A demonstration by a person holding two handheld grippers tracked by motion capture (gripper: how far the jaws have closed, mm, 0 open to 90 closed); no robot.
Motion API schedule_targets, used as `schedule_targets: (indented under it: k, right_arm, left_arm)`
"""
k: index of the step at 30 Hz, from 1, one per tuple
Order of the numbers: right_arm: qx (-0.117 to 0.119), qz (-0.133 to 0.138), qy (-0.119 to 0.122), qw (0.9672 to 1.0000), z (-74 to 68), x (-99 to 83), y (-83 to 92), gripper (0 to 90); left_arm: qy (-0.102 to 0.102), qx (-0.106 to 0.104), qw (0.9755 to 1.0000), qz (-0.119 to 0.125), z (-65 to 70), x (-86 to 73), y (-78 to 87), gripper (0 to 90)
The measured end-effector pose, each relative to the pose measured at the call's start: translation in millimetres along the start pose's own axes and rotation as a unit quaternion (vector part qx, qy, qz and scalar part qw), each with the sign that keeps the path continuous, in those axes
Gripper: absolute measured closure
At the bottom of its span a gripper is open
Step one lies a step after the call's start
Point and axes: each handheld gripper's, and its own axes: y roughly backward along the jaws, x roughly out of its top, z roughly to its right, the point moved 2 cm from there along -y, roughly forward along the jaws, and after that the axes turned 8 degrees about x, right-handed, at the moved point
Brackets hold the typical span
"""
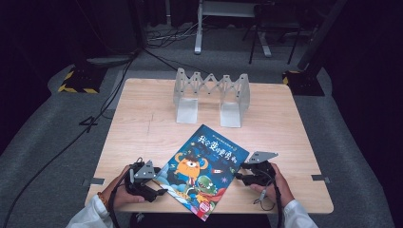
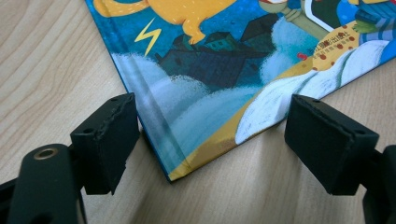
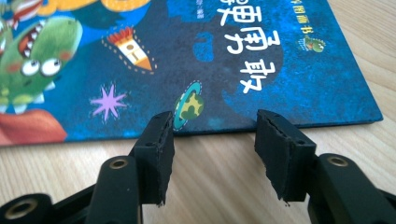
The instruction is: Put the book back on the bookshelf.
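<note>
Both hands are closing in on the picture book (image 1: 202,170), lying flat and askew near the desk's (image 1: 133,133) front edge. The left gripper (image 2: 212,135), released, is straddling its spine corner; the right gripper (image 3: 215,140), also released, is facing its long edge. Next, probably, comes pinching the thin, glossy hardcover and carrying it to the ribbed translucent bookend rack (image 1: 211,97) near the far edge.

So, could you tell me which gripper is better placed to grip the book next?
Probably the left gripper: its open jaws already straddle the book corner, while the right gripper sits just short of the edge.
</note>
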Motion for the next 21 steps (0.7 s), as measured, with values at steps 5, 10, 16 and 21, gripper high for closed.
schedule_targets:
  k: [5,10,16,21]
  right_arm:
    - [-0.026,0.004,0.001,0.9997,7.6,9.4,-8.7,52.3]
    - [-0.037,0.004,0.001,0.9993,17.2,16.8,-14.1,52.4]
    - [-0.045,0.007,0.003,0.999,37.3,25.8,-18.7,51.9]
    - [-0.061,0.012,0.002,0.9981,46.7,26.2,-18.4,45.4]
  left_arm:
    - [0.0,0.002,1.0,-0.001,8.4,-1.6,2.8,20.0]
    - [0.001,0.002,1.0,-0.002,13.5,0.1,1.8,20.5]
    - [0.009,0.01,0.9999,-0.001,17.6,8.8,-5.8,21.2]
    - [0.018,0.017,0.9997,0.0,20.9,13.6,-10.6,21.4]
